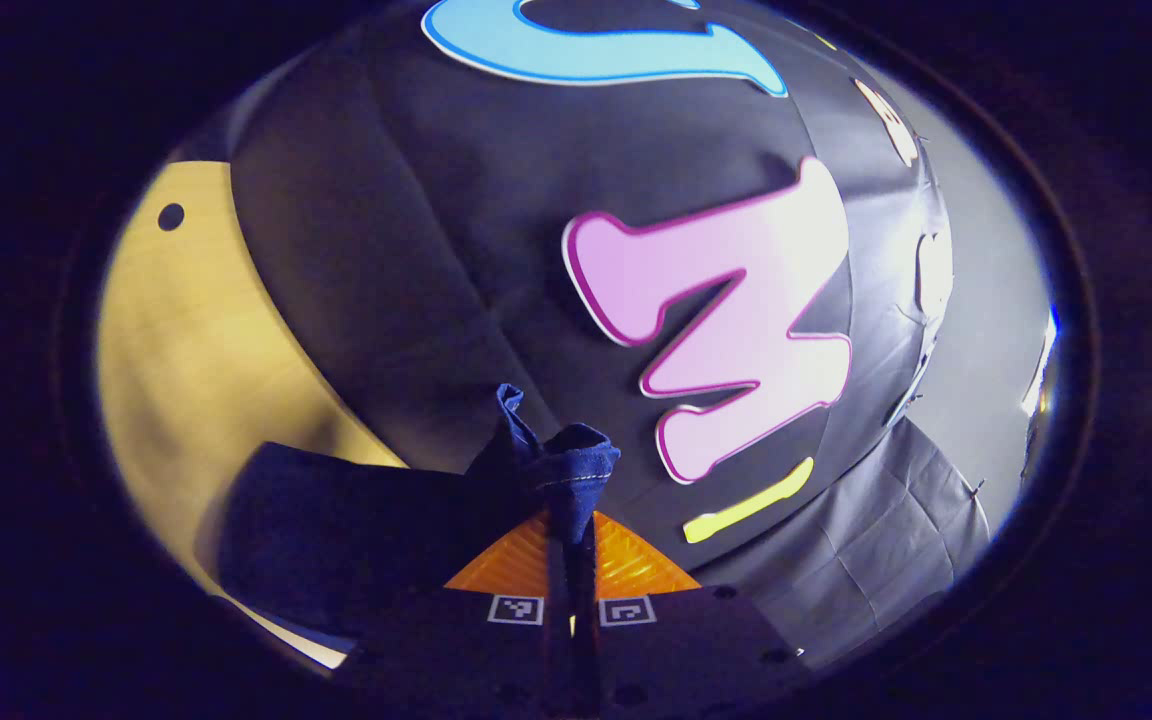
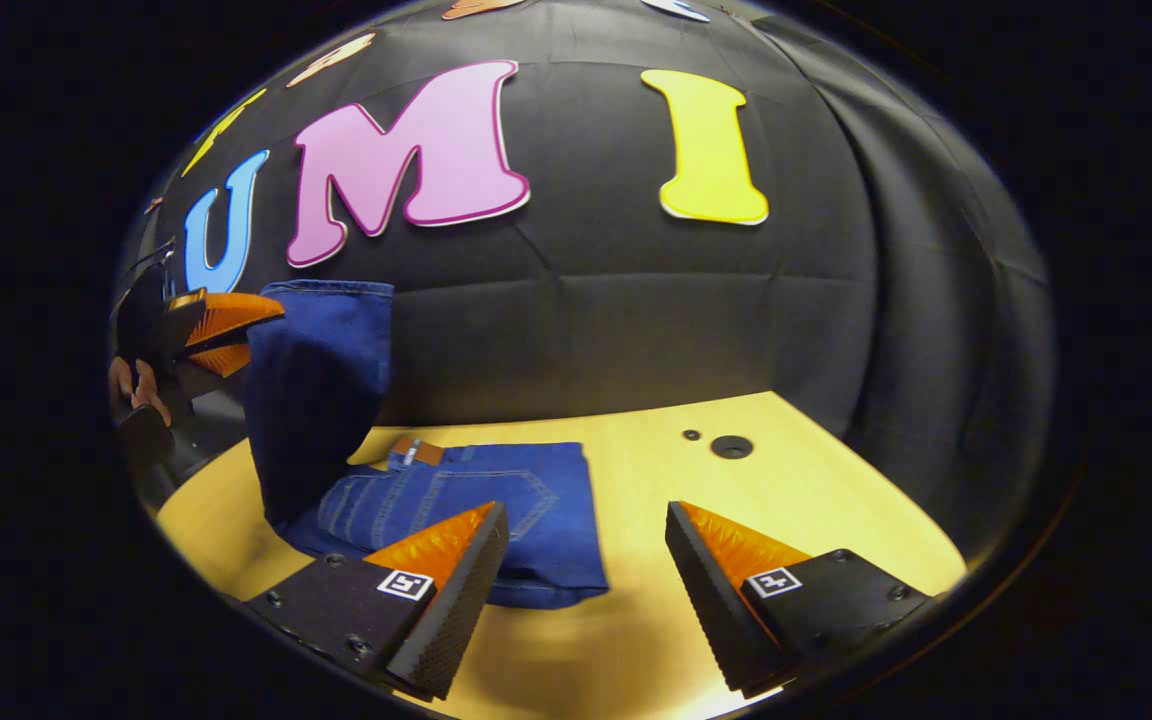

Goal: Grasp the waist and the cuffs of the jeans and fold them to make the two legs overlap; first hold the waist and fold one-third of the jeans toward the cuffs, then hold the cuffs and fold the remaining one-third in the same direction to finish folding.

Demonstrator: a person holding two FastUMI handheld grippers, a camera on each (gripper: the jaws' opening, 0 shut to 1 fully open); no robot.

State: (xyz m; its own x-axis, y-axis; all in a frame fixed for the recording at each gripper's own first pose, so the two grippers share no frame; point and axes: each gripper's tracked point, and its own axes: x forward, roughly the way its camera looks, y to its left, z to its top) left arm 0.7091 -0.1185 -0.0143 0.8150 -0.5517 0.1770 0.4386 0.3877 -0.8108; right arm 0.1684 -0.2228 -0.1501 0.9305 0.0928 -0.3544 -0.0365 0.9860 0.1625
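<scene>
Dark blue jeans (image 2: 476, 500) lie on the wooden table, the waist part folded flat with a brown patch showing. Their cuff end (image 2: 321, 380) is lifted high at the left, hanging from the left gripper (image 2: 236, 335), held by a hand. In the left gripper view, the left gripper (image 1: 572, 545) is shut on a bunched cuff hem (image 1: 561, 455), with the leg (image 1: 336, 540) drooping down to the left. My right gripper (image 2: 586, 530) stands open just above the table, near the folded edge of the jeans, with nothing between its fingers.
The wooden table (image 2: 816, 490) has a round hole (image 2: 731, 447) and a smaller one at the right rear. Black cloth walls close the back and right sides. Bare table stretches to the right of the jeans.
</scene>
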